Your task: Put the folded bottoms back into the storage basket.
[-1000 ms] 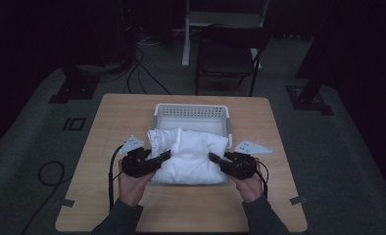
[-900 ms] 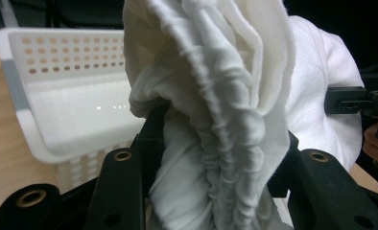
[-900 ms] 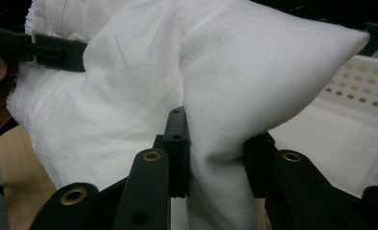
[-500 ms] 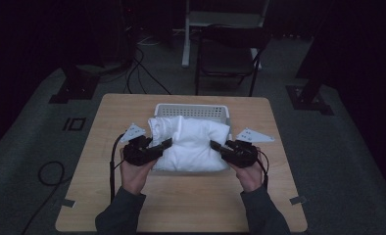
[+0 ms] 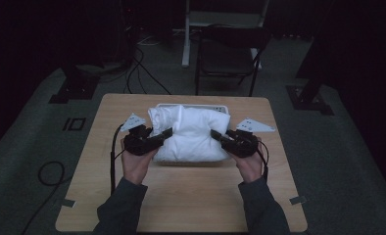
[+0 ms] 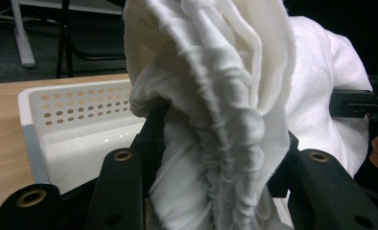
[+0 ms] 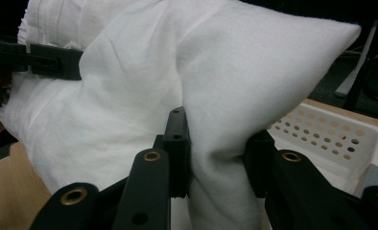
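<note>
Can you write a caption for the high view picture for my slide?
Two hand-held grippers, left and right, pinch a folded white cloth above a white basket on a wooden table.

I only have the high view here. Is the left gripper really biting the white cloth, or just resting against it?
Observer: The left gripper is biting it; a gathered, pleated edge of the white cloth is pinched between its fingers.
Operator: And the right gripper?
Observer: The right gripper is shut on a thick fold of the cloth below a puffed corner.
Operator: What does the basket look like inside?
Observer: The white basket has rows of small round holes in its wall, and its floor looks bare where visible.
</note>
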